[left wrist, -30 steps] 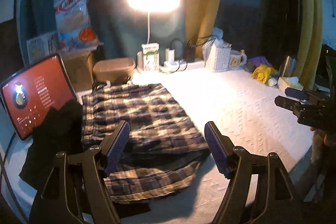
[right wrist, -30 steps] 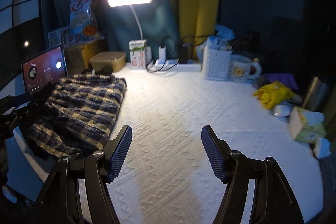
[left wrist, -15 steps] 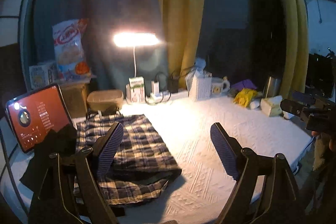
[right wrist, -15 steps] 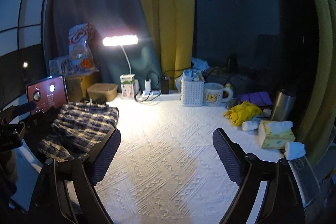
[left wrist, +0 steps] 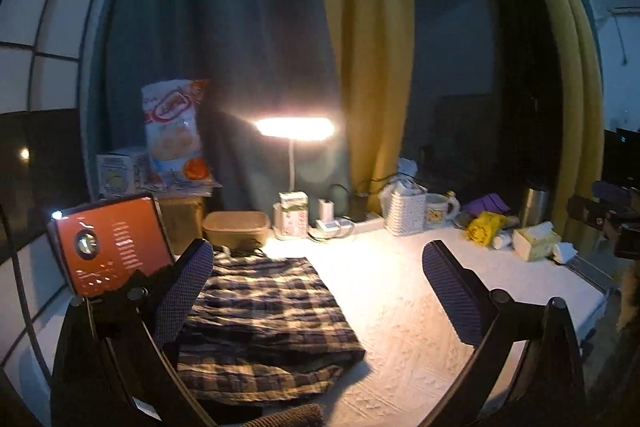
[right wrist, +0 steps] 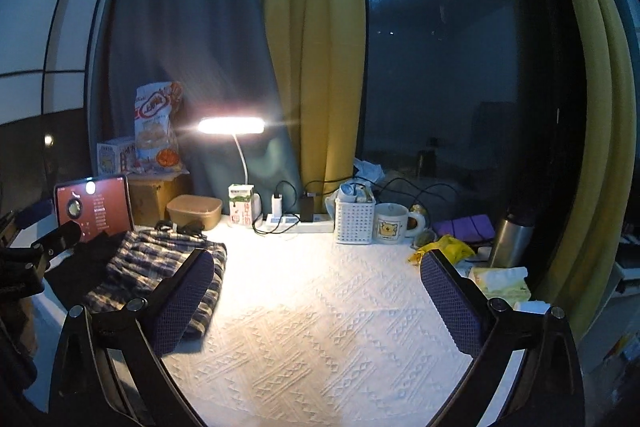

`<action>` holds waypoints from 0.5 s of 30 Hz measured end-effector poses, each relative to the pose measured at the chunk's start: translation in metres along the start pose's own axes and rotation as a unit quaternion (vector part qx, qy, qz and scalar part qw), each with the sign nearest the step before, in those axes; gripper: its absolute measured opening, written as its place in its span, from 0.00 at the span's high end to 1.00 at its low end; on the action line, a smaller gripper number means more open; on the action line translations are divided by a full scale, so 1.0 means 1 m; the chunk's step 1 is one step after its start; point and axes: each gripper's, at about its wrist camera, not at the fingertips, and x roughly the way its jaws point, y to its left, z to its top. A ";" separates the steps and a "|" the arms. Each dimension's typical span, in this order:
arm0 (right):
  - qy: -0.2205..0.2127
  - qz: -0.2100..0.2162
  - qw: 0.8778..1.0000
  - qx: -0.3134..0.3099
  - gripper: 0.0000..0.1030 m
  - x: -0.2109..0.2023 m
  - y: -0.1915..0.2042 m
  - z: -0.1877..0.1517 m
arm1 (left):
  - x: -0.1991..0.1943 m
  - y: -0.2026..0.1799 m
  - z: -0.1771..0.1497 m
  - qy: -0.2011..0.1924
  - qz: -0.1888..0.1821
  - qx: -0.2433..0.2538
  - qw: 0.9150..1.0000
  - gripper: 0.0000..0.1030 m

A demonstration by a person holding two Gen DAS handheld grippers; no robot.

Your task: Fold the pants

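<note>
The plaid pants lie folded in a flat stack on the left side of the white textured table. They also show in the right wrist view at the left. My left gripper is open and empty, held above and back from the pants. My right gripper is open and empty above the middle of the table, apart from the pants. The left gripper's body shows at the left edge of the right wrist view.
A tablet stands left of the pants with dark cloth in front of it. A lit lamp, carton, power strip, basket, mug, flask and tissues line the back and right.
Both grippers have risen and pulled back from the table, so the pants look smaller and farther. Both stay open and empty; the pants have not moved.
</note>
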 end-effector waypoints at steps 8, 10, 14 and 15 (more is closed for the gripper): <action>0.006 0.002 1.000 -0.006 0.00 0.003 0.013 0.002 | -0.001 0.011 -0.002 0.002 -0.008 -0.011 1.000 0.00; 0.012 0.003 1.000 -0.007 0.00 0.007 0.015 0.000 | 0.001 0.011 -0.003 0.007 -0.009 -0.010 1.000 0.00; 0.022 0.004 1.000 -0.005 0.00 0.015 0.016 -0.003 | 0.001 0.011 -0.004 0.006 -0.007 -0.008 1.000 0.00; 0.023 0.004 1.000 -0.005 0.00 0.017 0.017 -0.003 | 0.002 0.009 -0.004 0.007 -0.005 -0.007 1.000 0.00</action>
